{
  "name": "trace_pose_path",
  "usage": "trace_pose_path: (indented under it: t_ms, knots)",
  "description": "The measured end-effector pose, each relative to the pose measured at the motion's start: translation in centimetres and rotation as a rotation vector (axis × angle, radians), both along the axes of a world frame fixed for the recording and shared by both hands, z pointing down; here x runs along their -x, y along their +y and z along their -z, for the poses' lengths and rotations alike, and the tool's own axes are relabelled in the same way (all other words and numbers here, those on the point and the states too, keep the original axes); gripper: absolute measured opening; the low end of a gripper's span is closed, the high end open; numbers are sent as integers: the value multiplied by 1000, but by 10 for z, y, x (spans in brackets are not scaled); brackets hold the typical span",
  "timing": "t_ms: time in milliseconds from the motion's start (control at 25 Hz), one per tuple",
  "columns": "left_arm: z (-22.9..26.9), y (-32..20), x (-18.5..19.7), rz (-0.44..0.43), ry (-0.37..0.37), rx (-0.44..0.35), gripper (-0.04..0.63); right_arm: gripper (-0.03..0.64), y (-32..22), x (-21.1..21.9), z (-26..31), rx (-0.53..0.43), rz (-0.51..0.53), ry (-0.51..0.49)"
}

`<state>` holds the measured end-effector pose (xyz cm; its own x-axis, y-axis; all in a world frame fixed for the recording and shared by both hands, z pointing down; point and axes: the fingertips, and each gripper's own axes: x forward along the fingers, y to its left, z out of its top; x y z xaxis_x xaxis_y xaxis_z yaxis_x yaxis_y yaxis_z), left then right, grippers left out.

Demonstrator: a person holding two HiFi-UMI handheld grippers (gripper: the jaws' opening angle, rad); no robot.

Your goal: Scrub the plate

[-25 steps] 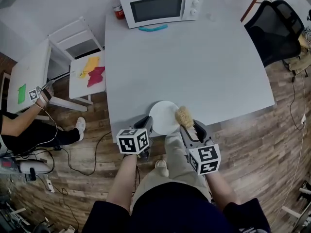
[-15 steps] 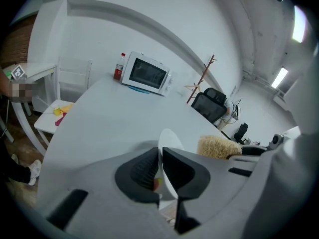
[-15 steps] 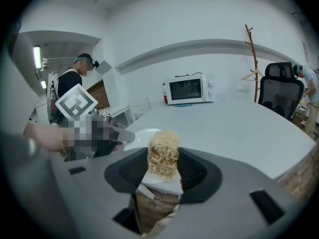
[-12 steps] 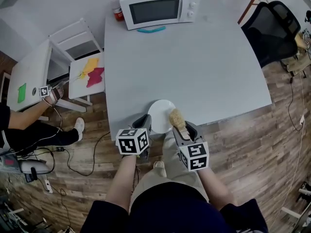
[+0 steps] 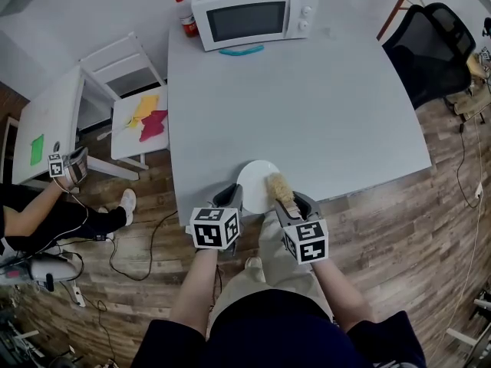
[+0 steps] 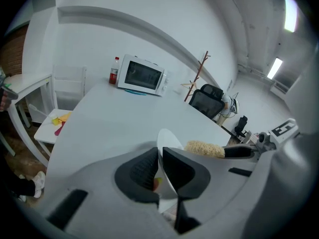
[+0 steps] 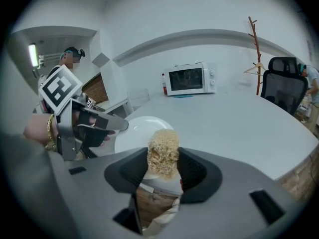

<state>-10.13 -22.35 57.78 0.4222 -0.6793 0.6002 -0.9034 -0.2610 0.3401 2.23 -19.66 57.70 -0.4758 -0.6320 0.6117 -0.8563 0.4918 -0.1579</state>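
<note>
- Plate (image 5: 257, 184) sits at the near edge of the table (image 5: 322, 90).
- Left gripper (image 5: 230, 198): jaws narrow, pinching the plate's left rim.
- Right gripper (image 7: 163, 166): clamped on the tan scrubber (image 7: 163, 151), whose long axis points away from the person, over the plate's right part.
- Judgement: next stroke runs leftward across the face.
- Plate looks bare; no residue discernible.
</note>
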Motion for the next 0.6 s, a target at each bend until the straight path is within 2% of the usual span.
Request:
trace_pose_path:
  t_ms: [400, 600]
  knots:
    - [-1, 1, -1, -37, -30, -11, 41, 181, -42, 36, 21, -86, 77, 23]
    - [0, -1, 2, -27, -40, -10, 41, 181, -35, 63, 37, -90, 136, -42]
